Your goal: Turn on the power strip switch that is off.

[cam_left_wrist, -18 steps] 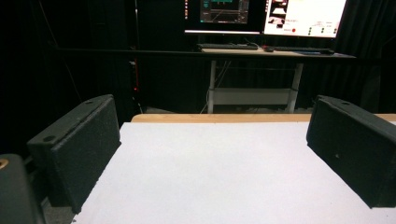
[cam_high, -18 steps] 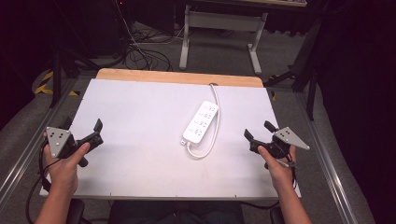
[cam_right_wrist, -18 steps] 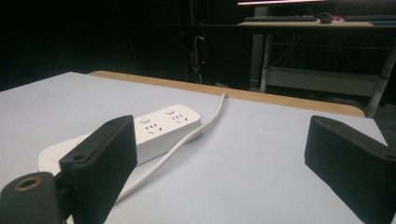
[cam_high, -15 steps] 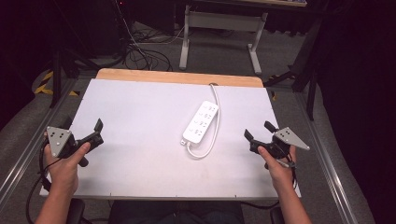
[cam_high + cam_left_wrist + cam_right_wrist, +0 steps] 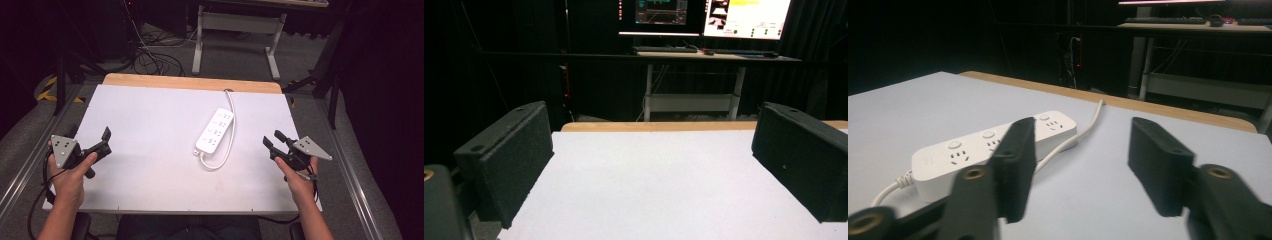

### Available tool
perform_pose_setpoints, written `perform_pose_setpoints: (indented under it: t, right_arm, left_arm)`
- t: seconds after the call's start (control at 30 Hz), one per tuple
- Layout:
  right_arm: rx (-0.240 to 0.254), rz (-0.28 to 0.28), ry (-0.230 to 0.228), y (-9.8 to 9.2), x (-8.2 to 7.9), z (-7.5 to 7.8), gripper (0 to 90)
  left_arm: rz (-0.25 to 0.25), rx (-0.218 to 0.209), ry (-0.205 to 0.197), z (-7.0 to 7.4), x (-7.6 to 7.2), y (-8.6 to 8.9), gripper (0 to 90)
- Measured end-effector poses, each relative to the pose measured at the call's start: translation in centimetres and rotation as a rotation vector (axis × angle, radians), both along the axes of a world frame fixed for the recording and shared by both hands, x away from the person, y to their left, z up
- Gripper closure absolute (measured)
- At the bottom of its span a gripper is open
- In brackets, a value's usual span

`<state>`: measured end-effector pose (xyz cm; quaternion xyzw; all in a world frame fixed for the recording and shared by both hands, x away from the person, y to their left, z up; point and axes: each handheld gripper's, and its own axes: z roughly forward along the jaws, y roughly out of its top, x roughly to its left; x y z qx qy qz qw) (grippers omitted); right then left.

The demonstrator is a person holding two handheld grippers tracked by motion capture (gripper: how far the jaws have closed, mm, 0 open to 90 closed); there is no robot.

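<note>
A white power strip (image 5: 215,131) lies on the white tabletop (image 5: 150,120), right of centre, with its white cable (image 5: 229,150) looping along its right side toward the far edge. My left gripper (image 5: 102,142) is held over the table's left side, open and empty, far from the strip. In the left gripper view its jaws (image 5: 649,130) stand wide apart over bare table. My right gripper (image 5: 271,138) hovers right of the strip, open and empty. In the right gripper view it (image 5: 1080,150) points past the power strip (image 5: 973,155), which lies to the left behind its left jaw.
A wooden strip (image 5: 190,82) runs along the table's far edge. Beyond it stand a metal desk frame (image 5: 235,30) and floor cables (image 5: 150,55). A desk with monitors (image 5: 704,15) stands in the dark background. Metal rails (image 5: 30,170) flank the table.
</note>
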<state>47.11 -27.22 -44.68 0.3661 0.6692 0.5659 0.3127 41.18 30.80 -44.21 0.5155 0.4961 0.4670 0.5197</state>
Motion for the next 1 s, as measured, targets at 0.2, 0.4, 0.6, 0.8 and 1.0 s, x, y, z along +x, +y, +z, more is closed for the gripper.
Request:
perform_pose_setpoints:
  t: [0.2,0.4,0.6,0.8,1.0]
  right_arm:
    - [-0.007,0.028,0.024,0.1,-0.2,0.2,66.1]
    - [0.011,0.053,0.053,0.0,-0.3,0.4,89.1]
    - [0.002,0.083,0.094,0.3,-0.2,1.2,90.0]
    - [-0.011,0.106,0.099,0.5,0.4,2.7,90.0]
    - [-0.004,0.115,0.103,1.1,1.0,3.8,90.0]
  left_arm:
    - [-0.002,0.007,0.002,0.0,0.0,0.0,3.8]
    - [-0.006,0.006,0.001,0.0,0.0,-0.1,3.8]
    - [-0.011,0.014,0.000,0.0,0.2,-0.2,3.9]
    - [-0.007,0.011,0.003,0.0,0.2,-0.1,3.6]
    - [-0.005,0.011,0.004,-0.1,0.2,-0.1,3.7]
